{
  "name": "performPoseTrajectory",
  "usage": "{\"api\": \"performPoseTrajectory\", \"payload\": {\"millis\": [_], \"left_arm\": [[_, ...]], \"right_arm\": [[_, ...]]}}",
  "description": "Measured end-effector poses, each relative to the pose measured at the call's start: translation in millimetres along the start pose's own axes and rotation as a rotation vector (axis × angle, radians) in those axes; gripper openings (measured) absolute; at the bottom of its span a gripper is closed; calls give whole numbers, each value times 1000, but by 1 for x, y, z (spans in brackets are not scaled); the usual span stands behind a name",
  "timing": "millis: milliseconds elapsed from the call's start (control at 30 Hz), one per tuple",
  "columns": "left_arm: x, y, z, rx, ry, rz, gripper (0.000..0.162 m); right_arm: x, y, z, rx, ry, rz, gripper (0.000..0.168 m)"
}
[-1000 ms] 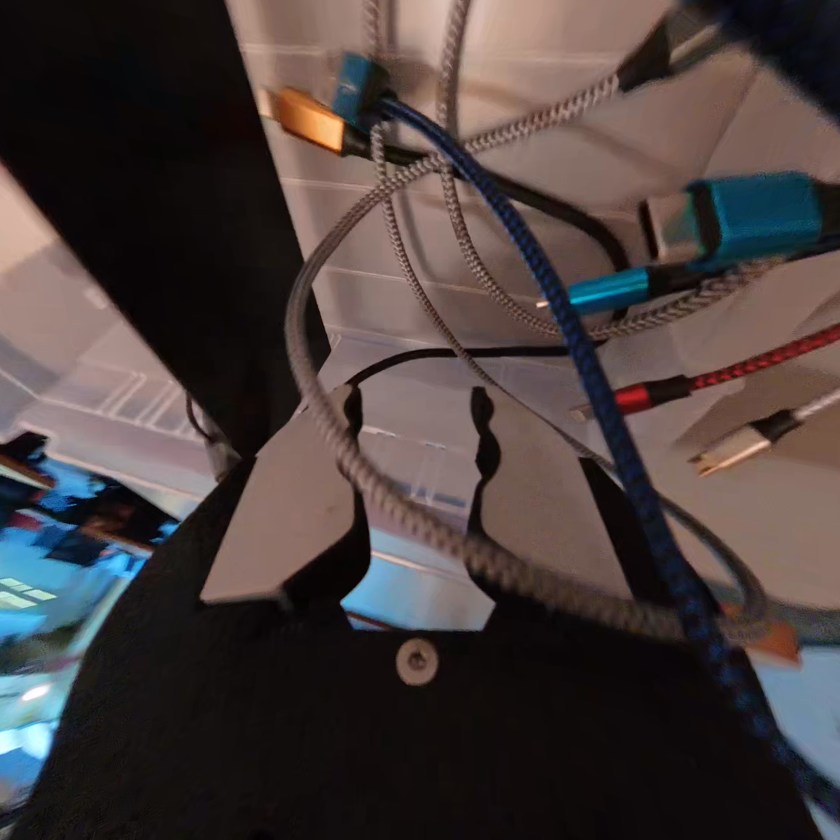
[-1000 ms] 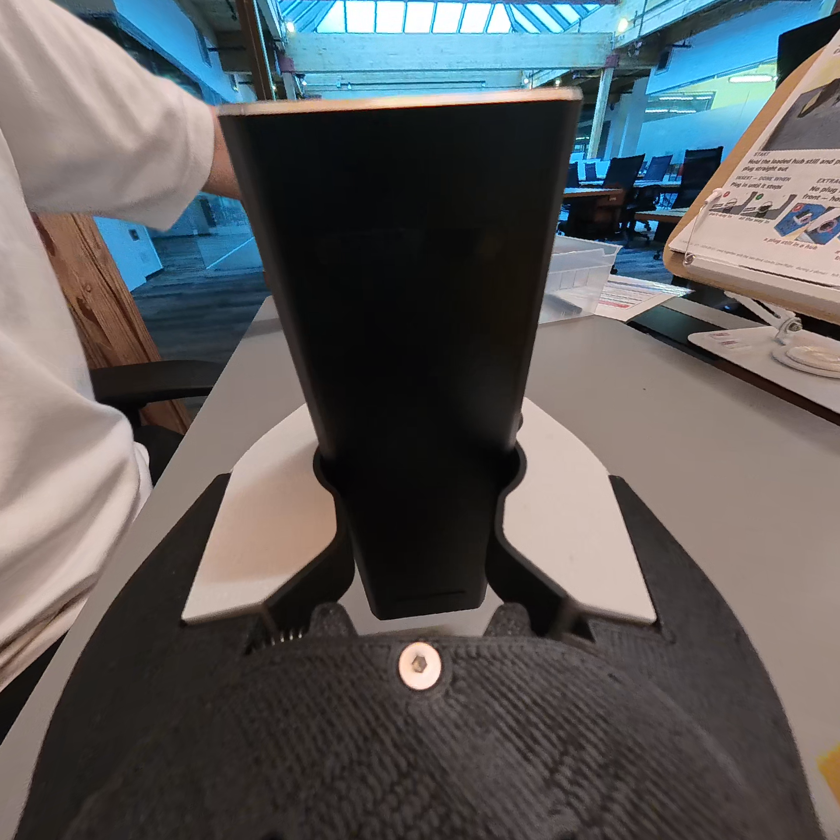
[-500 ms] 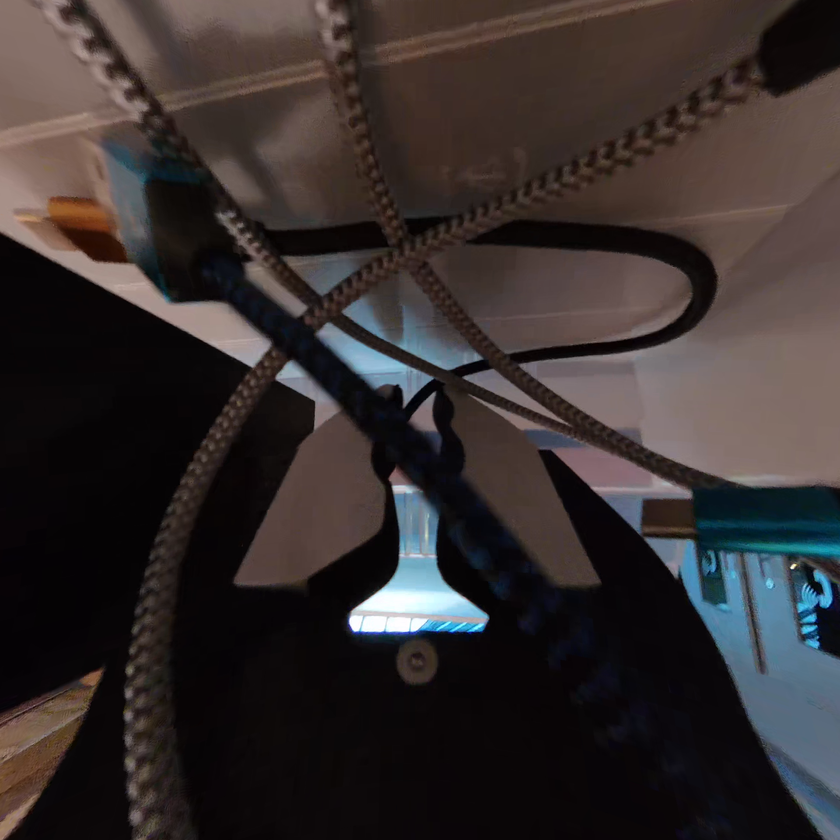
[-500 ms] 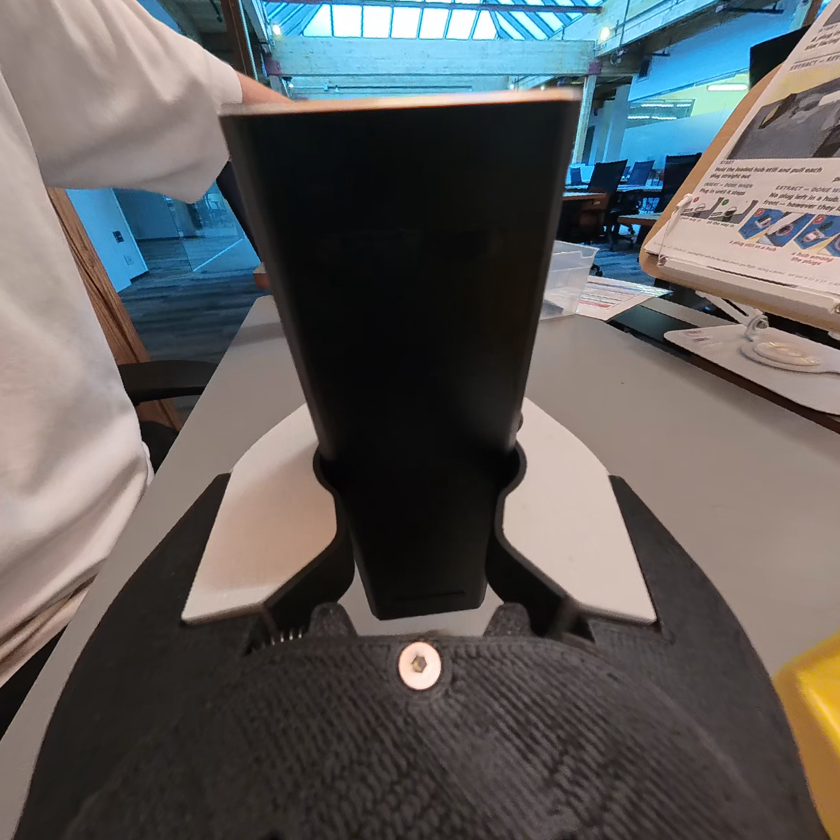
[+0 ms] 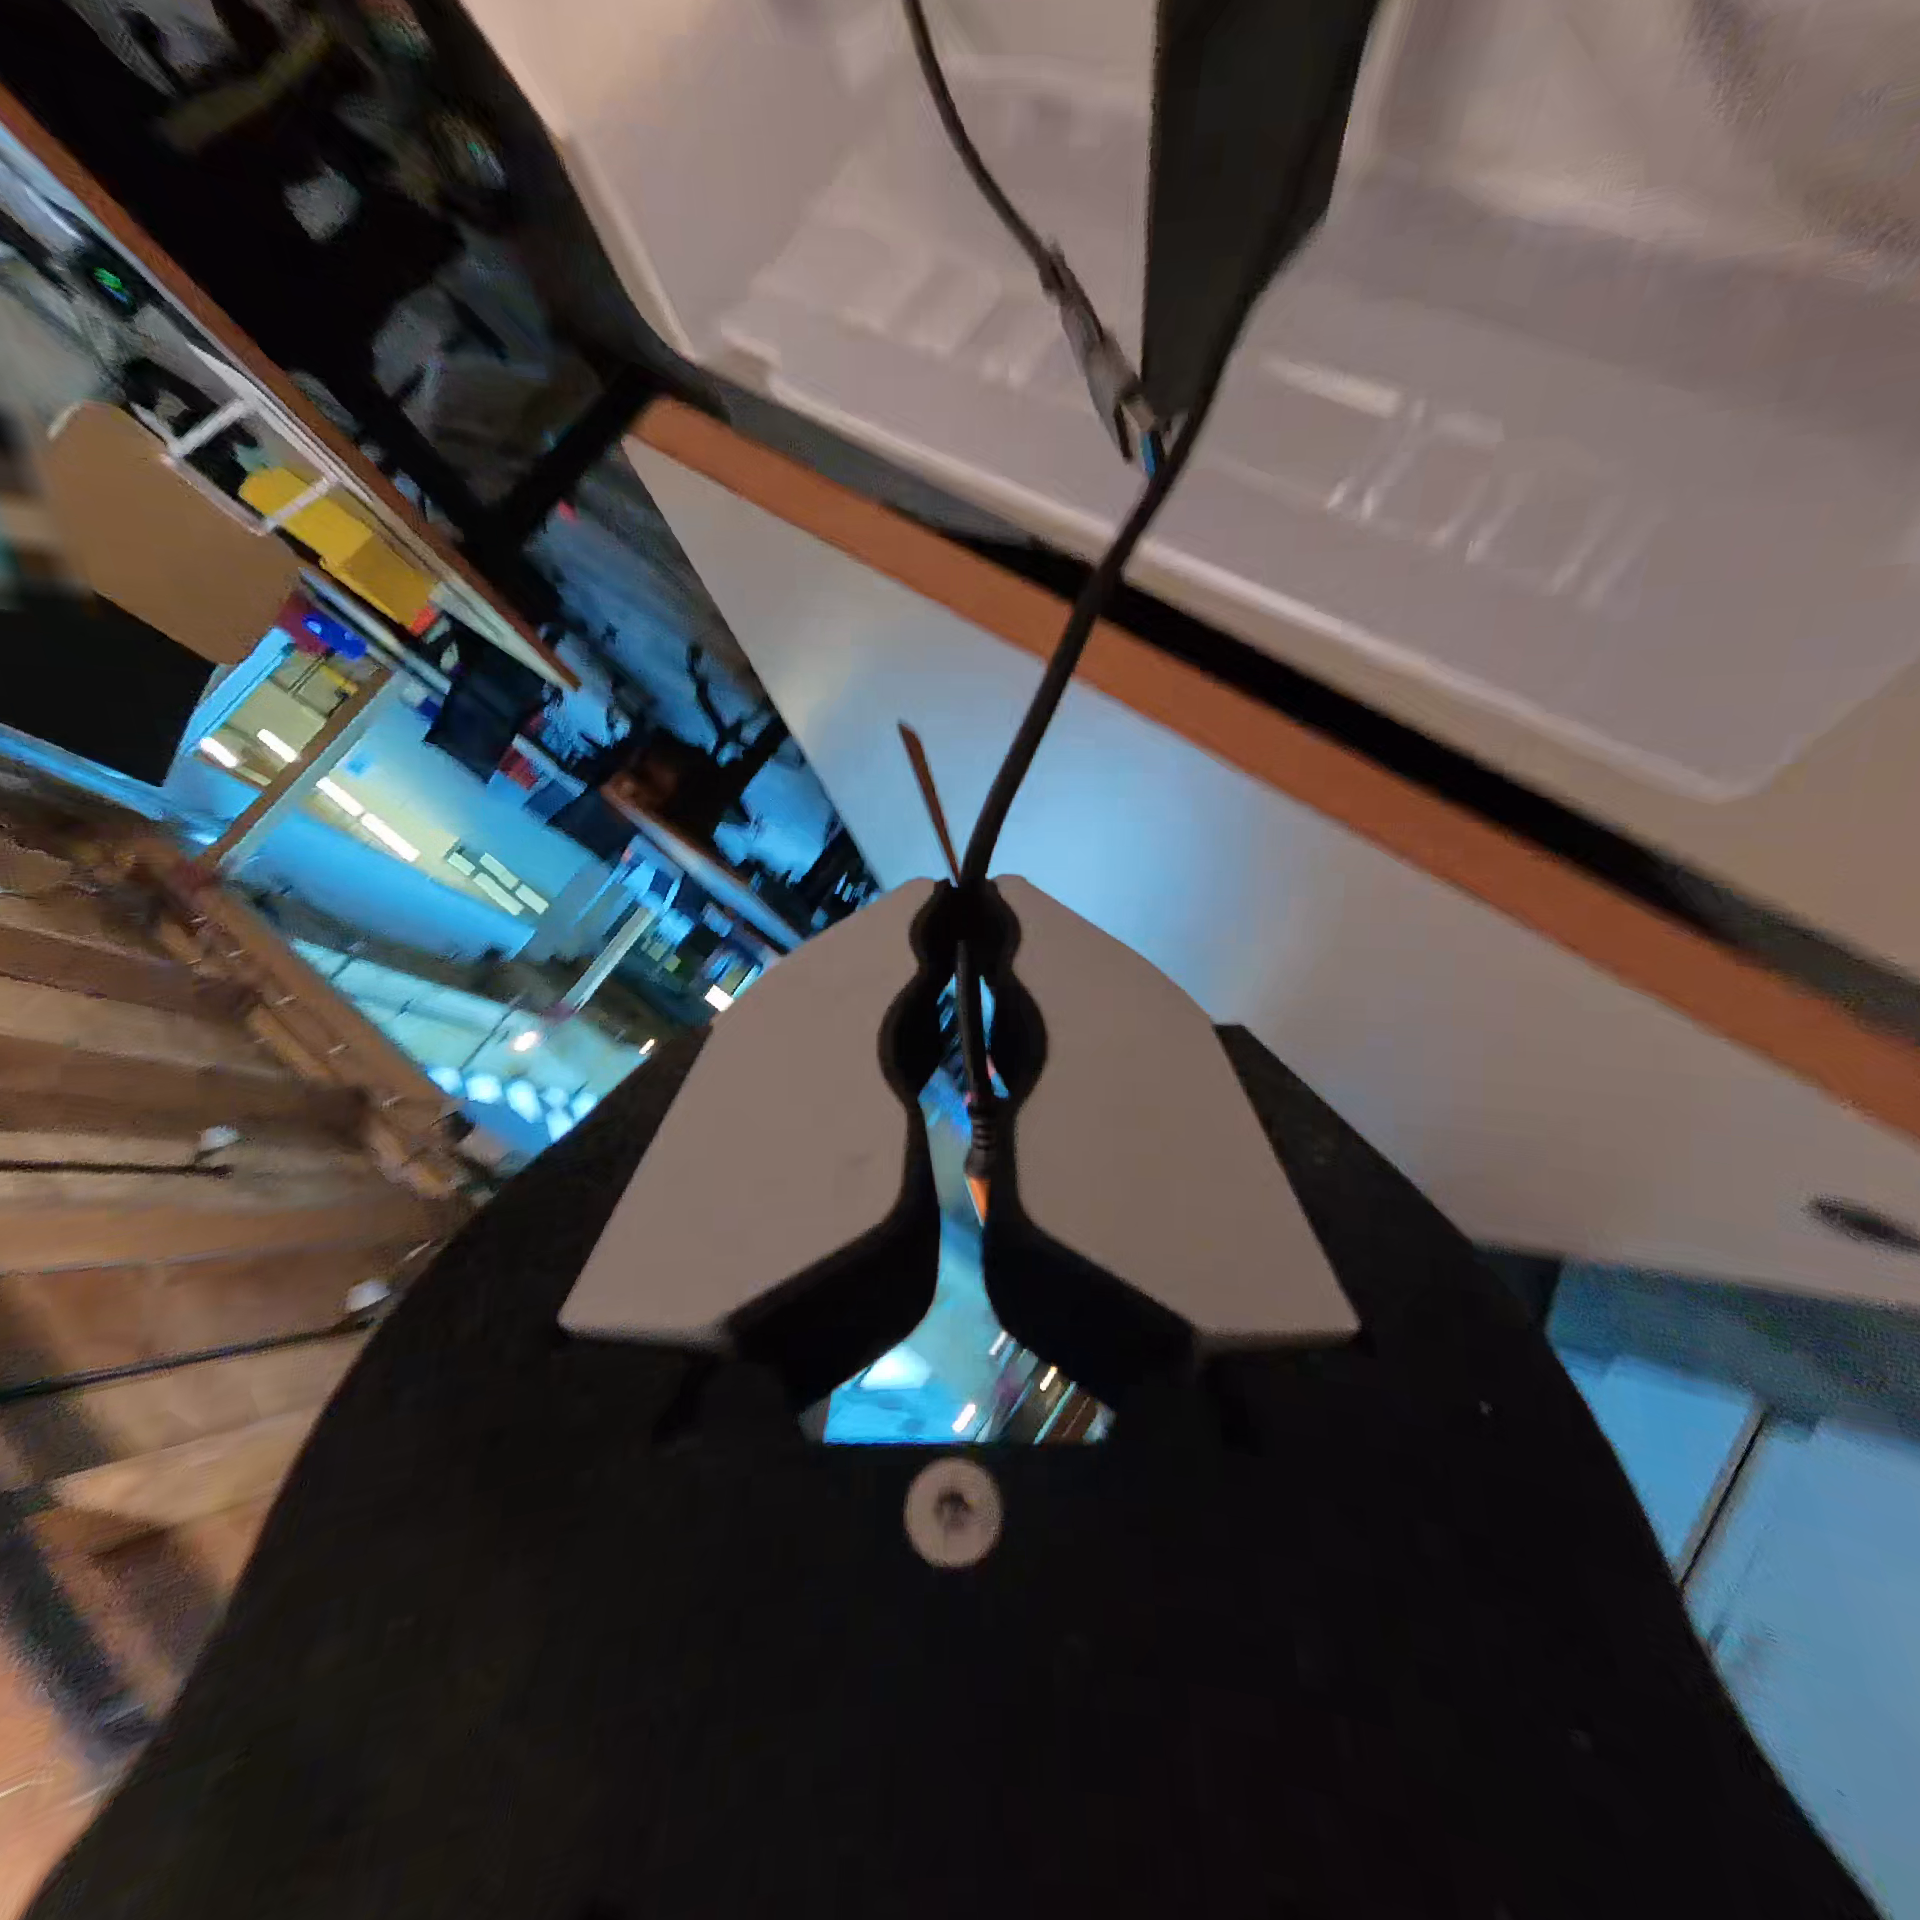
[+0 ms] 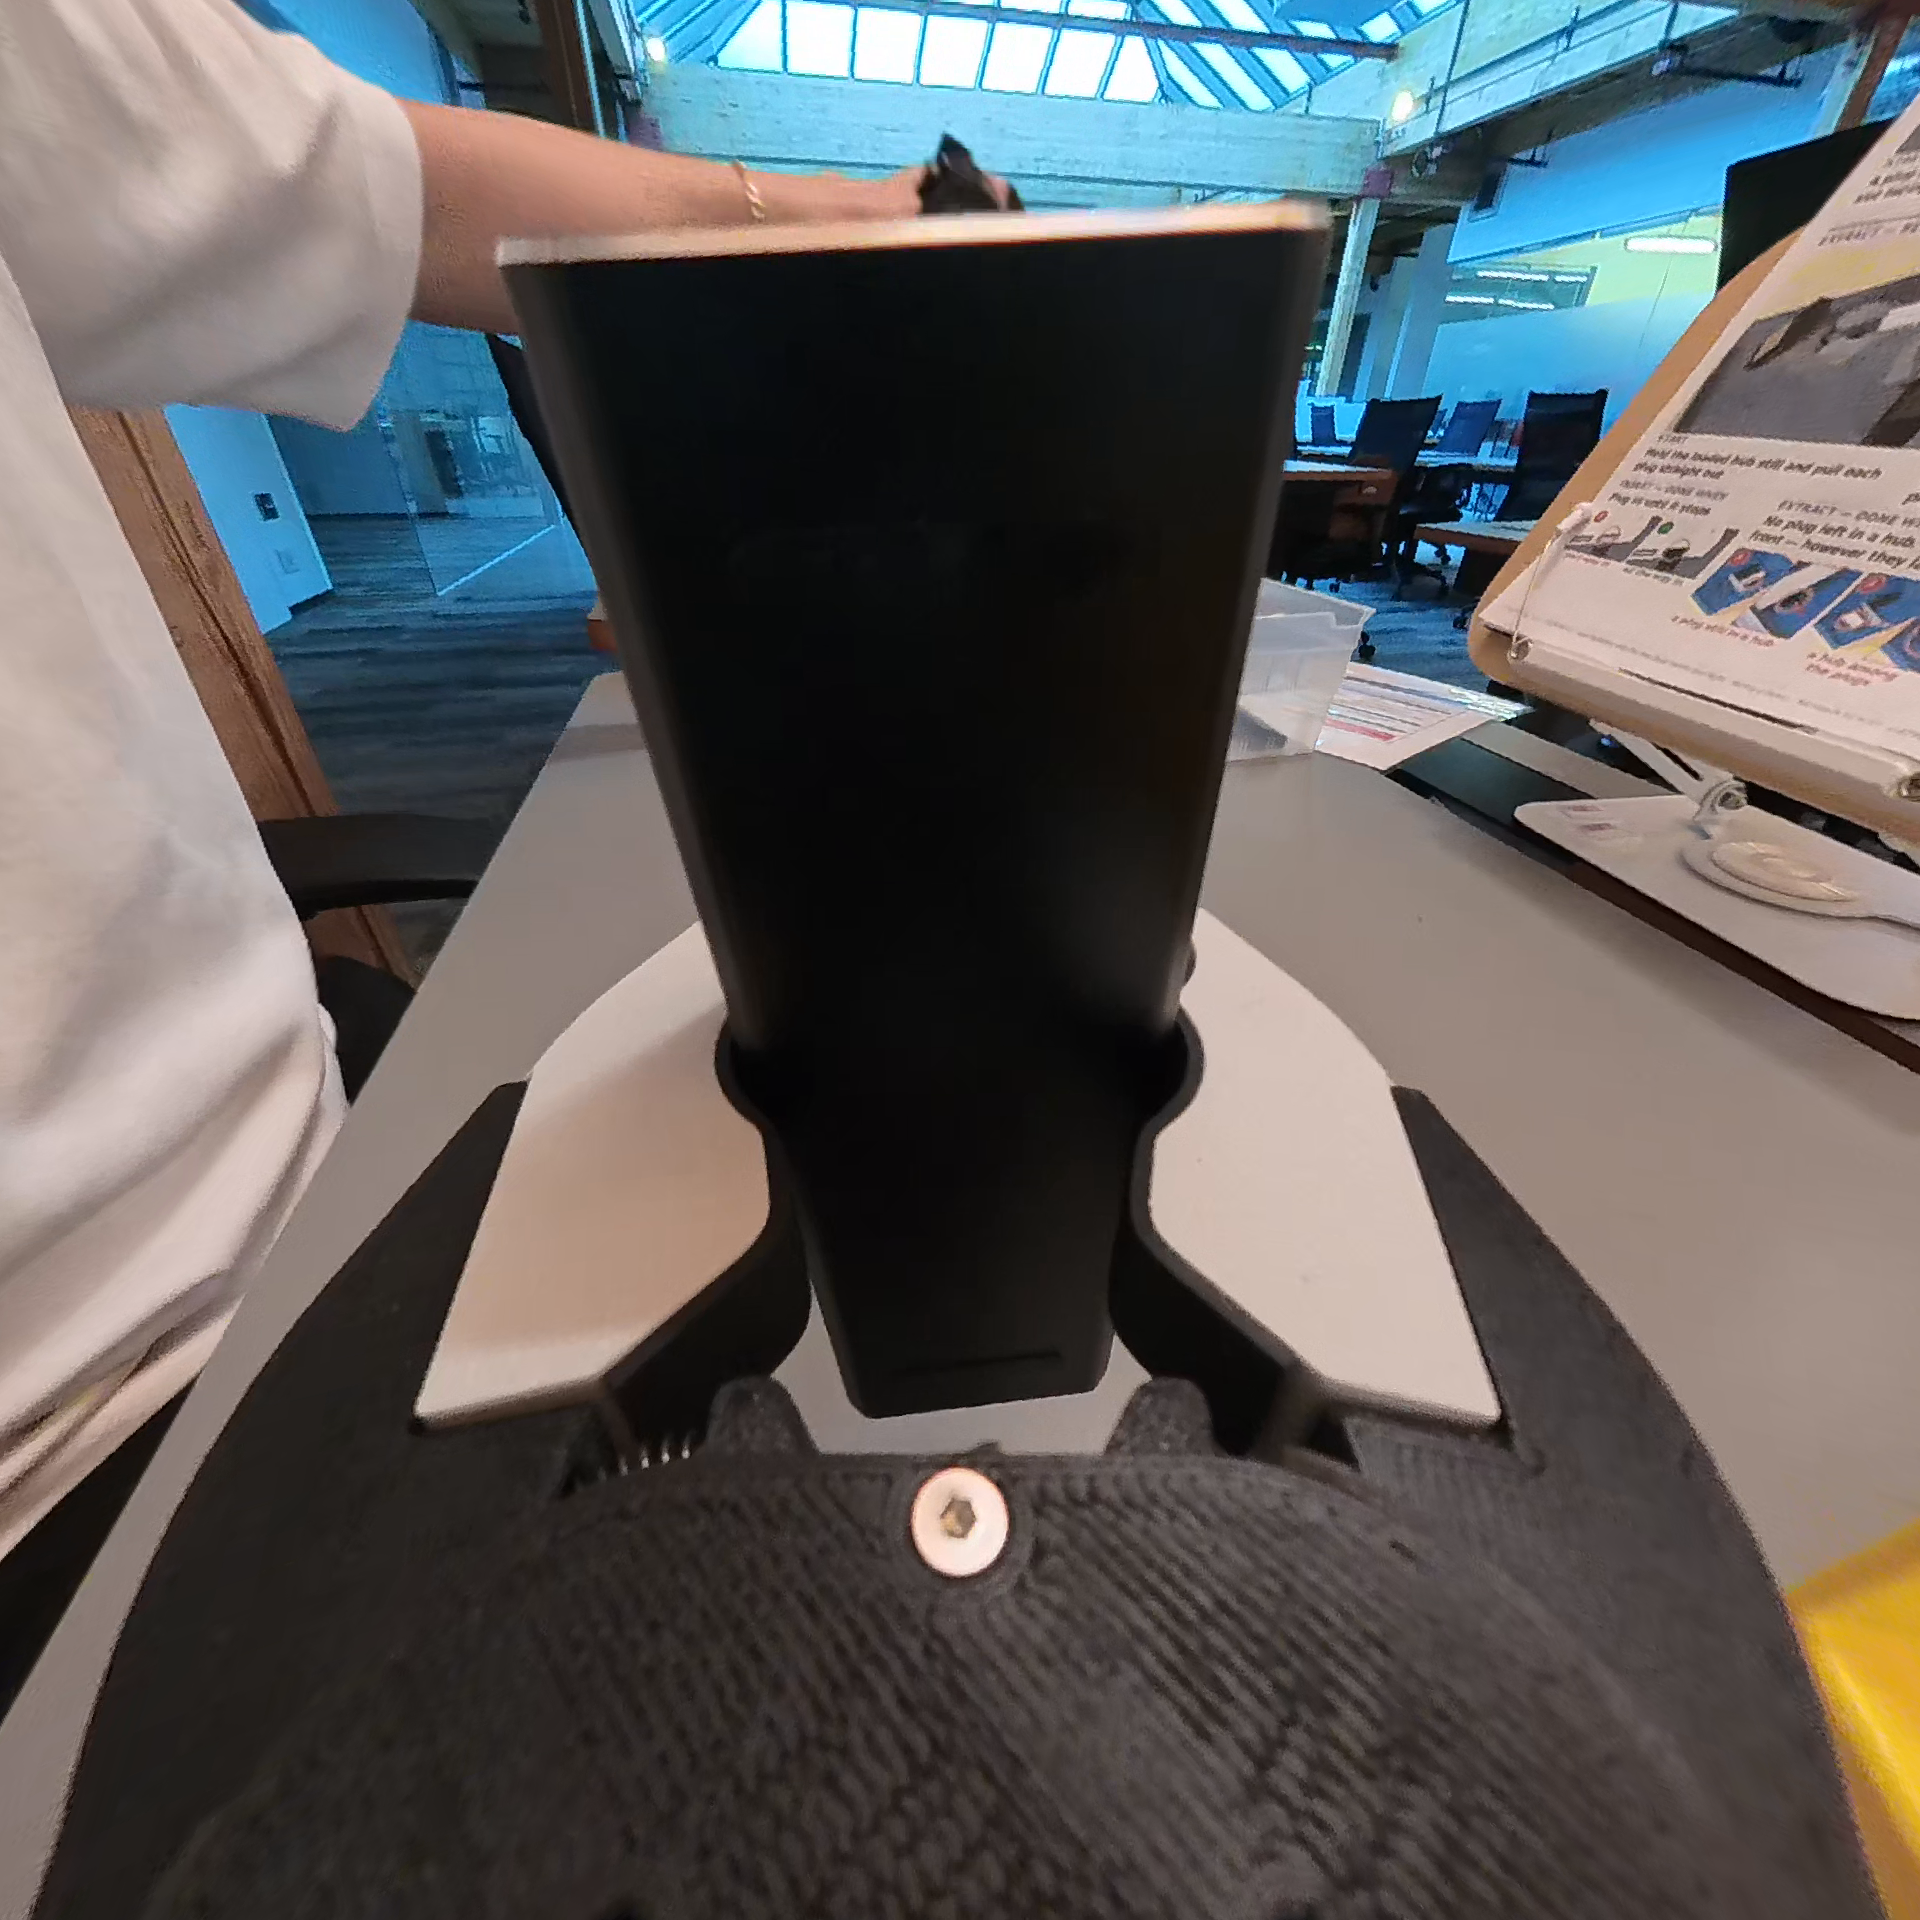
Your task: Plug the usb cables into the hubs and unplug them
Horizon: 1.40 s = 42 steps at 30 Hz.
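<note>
Left tool (image 5: 961, 914) is closed on a thin black cable (image 5: 1049, 707) lifted above the counter, right tool (image 6: 956, 1049) is clamped on the upright black hub (image 6: 925, 644); insertion judged pending, plug alignment with a port needed next.

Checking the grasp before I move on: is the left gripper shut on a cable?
Shut. The left gripper pinches a thin black cable between its nearly touching fingertips.
</note>
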State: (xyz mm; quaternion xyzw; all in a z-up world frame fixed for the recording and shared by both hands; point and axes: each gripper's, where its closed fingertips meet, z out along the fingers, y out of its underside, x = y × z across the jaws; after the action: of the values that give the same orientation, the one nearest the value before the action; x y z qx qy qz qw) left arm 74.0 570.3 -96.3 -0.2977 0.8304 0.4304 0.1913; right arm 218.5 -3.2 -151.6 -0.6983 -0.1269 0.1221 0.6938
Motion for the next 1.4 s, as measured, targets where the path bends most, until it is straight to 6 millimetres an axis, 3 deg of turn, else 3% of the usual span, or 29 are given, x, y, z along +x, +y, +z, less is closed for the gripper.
{"api": "performPoseTrajectory", "payload": {"millis": [133, 200, 300, 367, 433, 567, 667, 767, 833, 900, 967, 1033, 1100, 1200, 1300, 1400], "left_arm": [[-2, 9, -33, 67, -104, -101, 3], [22, -20, -43, 275, 36, -155, 3], [46, -16, -34, 204, 124, -90, 3], [71, -26, -25, 233, 212, -44, 3], [102, -38, -22, 289, 354, -18, 3], [142, -39, -24, 296, 527, 60, 3], [134, -28, -32, 311, 530, 49, 2], [108, -39, -62, 529, 530, -97, 3], [99, -38, -69, 562, 510, -108, 2], [108, -38, -68, 537, 534, -62, 3], [120, -52, -76, 602, 603, -70, 2], [147, -64, -78, 615, 711, -29, 3], [170, -61, -65, 522, 742, 63, 3], [176, -71, -71, 600, 856, -26, 3], [200, -64, -64, 527, 958, 3, 3], [218, -75, -70, 562, 1007, 31, 3]], "right_arm": [[-4, -7, 0, 13, -4, -18, 73], [-6, -11, 1, 25, -13, -26, 73], [-10, -15, 4, 29, -22, -40, 73], [-13, -17, 5, 20, -25, -55, 73], [-16, -20, 5, 16, -24, -69, 73], [-19, -28, 2, 32, -22, -91, 73], [-19, -33, -1, 42, -19, -100, 73], [-19, -35, -3, 44, -13, -105, 73], [-19, -35, -4, 48, -11, -107, 73], [-19, -36, -4, 49, -11, -108, 73], [-19, -36, -4, 46, -10, -111, 73], [-19, -36, -5, 47, -10, -112, 73], [-19, -36, -5, 47, -10, -109, 73], [-17, -33, -5, 42, -9, -103, 73], [-16, -31, -4, 32, -6, -100, 73], [-14, -30, -6, 28, 1, -99, 73]]}}
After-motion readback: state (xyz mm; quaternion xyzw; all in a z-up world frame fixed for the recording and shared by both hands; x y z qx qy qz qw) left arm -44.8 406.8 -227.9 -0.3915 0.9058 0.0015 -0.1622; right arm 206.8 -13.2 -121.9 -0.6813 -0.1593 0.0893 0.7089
